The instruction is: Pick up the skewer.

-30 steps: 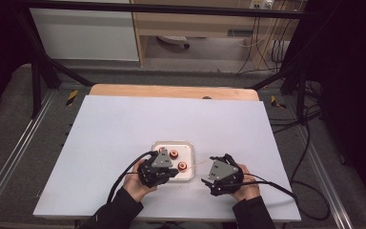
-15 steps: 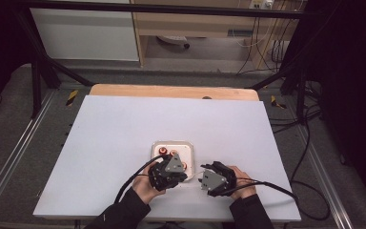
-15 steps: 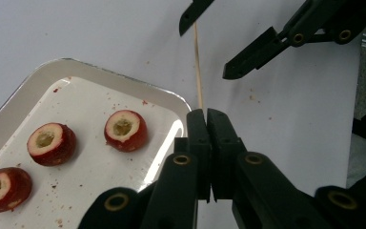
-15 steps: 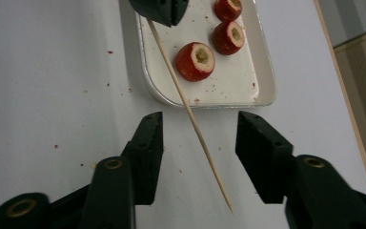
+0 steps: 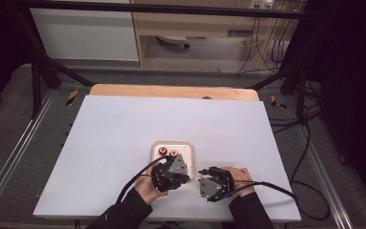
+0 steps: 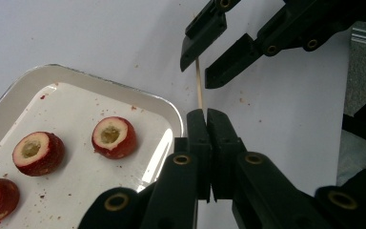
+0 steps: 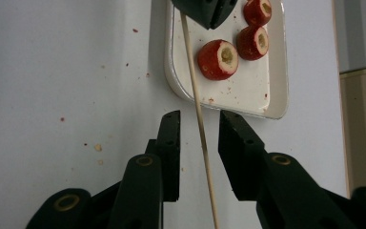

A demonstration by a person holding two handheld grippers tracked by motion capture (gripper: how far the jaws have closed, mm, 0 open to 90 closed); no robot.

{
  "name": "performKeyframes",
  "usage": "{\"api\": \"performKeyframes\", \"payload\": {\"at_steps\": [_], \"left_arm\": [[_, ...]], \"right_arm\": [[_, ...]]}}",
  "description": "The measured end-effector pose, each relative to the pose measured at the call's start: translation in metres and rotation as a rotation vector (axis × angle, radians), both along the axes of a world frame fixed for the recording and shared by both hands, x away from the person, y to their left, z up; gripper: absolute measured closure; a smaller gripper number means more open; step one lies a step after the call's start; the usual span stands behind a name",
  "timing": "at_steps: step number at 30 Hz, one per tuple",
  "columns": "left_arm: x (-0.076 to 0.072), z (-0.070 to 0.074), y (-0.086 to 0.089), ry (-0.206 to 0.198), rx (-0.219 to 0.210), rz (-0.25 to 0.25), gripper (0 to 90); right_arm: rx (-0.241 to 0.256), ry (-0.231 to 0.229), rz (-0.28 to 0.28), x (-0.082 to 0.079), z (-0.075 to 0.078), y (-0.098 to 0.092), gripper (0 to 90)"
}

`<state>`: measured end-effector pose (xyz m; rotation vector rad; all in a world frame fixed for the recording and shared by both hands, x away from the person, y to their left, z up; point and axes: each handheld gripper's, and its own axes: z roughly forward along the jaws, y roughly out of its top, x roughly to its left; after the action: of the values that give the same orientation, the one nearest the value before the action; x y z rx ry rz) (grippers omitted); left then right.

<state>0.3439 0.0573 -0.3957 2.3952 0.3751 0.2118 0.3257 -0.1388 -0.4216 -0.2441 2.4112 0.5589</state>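
Here, from the high view, a white-topped bench (image 5: 124,143) carries a small white rounded-square tray (image 5: 187,149) near its front middle, with red fruit pieces at the tray's near-left part. The left claw (image 5: 171,172), held in the person's left hand (image 5: 147,188), sits just in front of the tray, and the right claw (image 5: 210,183), held in the right hand (image 5: 238,177), lies just beside it to the right; black cables trail from both. In the left gripper view, the left claw (image 6: 206,117) has its jaws pressed together on a thin pale wooden skewer (image 6: 199,90), which runs on toward the right claw (image 6: 201,67), whose jaws stand apart on either side of the stick. The tray (image 6: 100,78) lies to the left, holding three cored red fruit halves (image 6: 114,137) with pale hollow centres. In the right gripper view, the right claw (image 7: 199,124) is spread open, the skewer (image 7: 198,109) passing between its jaws without touching either, and the stick's far end is clamped by the left claw (image 7: 209,12) at the tray's (image 7: 276,86) edge, beside the fruit halves (image 7: 218,59). Small crumbs and red specks dot the bench (image 7: 52,71).
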Motion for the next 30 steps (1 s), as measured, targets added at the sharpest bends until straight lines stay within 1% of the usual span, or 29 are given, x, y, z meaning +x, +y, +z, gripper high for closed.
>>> {"api": "performKeyframes", "payload": {"at_steps": [1,3,4,5,7,10,13,15,16,17,18,20,21,22,24,25,26,29,30], "left_arm": [[-0.001,0.000,-0.001,0.001,0.000,-0.007,88.9],[-0.001,0.000,-0.001,0.000,0.000,-0.009,88.9],[-0.001,0.000,-0.001,0.001,0.002,-0.012,88.9],[-0.002,0.000,-0.001,0.001,0.003,-0.013,88.9],[-0.001,0.000,-0.001,0.001,0.004,-0.014,88.9],[-0.001,0.000,0.000,0.006,0.001,-0.016,88.9],[0.000,0.000,0.000,0.013,0.002,-0.018,88.9],[0.001,-0.001,0.000,0.016,0.002,-0.015,88.6],[0.003,-0.001,0.000,0.026,0.012,-0.005,88.0],[0.003,-0.001,0.000,0.026,0.012,-0.005,87.5],[0.005,0.000,0.000,0.045,0.028,0.003,87.2],[0.006,0.001,-0.001,0.057,0.044,0.014,83.6],[0.007,0.001,-0.002,0.078,0.067,0.018,82.8],[0.009,0.001,-0.003,0.087,0.084,0.021,81.2],[0.010,0.001,-0.006,0.096,0.125,0.034,81.2],[0.010,0.001,-0.006,0.096,0.125,0.034,81.4],[0.011,0.001,-0.007,0.094,0.143,0.034,82.7],[0.013,-0.001,-0.012,0.115,0.170,0.034,84.1],[0.015,-0.002,-0.015,0.121,0.197,0.038,85.1]], "right_arm": [[-0.022,-0.008,0.013,0.000,-0.001,0.001,75.3],[-0.038,-0.005,0.028,0.000,-0.001,0.002,78.1],[-0.048,-0.012,0.033,0.001,-0.001,0.002,79.6],[-0.048,-0.012,0.033,0.001,-0.001,0.002,79.6],[-0.058,-0.006,0.036,0.001,-0.002,0.002,83.9],[-0.071,-0.017,0.049,0.001,-0.002,0.002,87.7],[-0.084,-0.019,0.058,0.001,-0.002,0.001,88.4],[-0.087,-0.029,0.067,0.001,-0.001,0.001,88.7],[-0.090,-0.031,0.071,0.000,-0.001,0.001,88.8],[-0.094,-0.039,0.072,0.000,-0.001,0.001,88.8],[-0.101,-0.043,0.074,0.000,-0.001,0.002,88.9],[-0.123,-0.064,0.070,-0.001,0.000,0.003,88.9],[-0.142,-0.074,0.068,-0.001,0.000,0.004,88.9],[-0.152,-0.081,0.068,-0.002,0.000,0.005,88.9],[-0.181,-0.097,0.068,-0.002,0.000,0.008,89.0],[-0.191,-0.102,0.071,-0.002,0.000,0.010,89.0],[-0.201,-0.108,0.074,-0.002,0.001,0.011,89.0],[-0.222,-0.121,0.076,-0.002,0.001,0.013,89.0],[-0.228,-0.126,0.087,-0.002,0.001,0.016,89.0]]}}
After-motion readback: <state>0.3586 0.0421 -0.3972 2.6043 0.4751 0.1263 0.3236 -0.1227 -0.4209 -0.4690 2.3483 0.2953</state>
